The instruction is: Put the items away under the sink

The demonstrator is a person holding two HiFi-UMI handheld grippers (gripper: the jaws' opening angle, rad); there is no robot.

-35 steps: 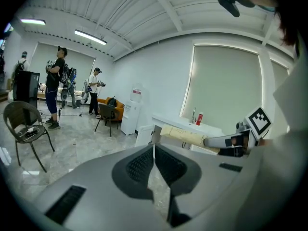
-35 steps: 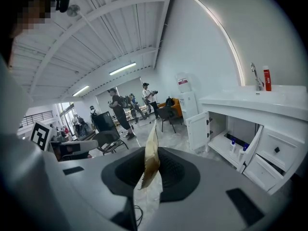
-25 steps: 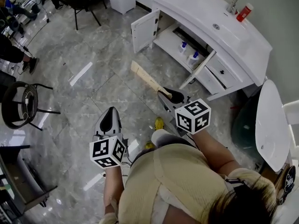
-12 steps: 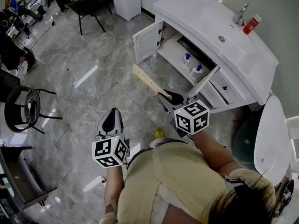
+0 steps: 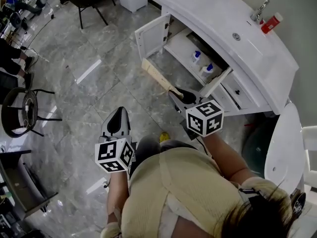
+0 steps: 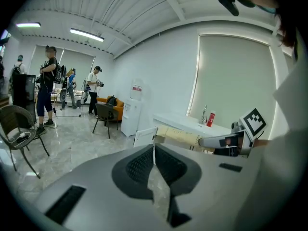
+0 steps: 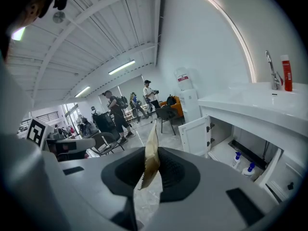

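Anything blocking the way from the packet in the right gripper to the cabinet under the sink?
Nothing visible does. The tan packet in the right gripper is held before the open cabinet; two bottles stand inside, with bare shelf beside them.

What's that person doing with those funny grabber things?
A person holds a gripper in each hand, near a white sink cabinet whose doors stand open. The right gripper is shut on a long flat tan packet, which points toward the cabinet. The left gripper is shut with nothing in it. Two white bottles with blue tops already sit inside the cabinet. The packet is not put away yet.
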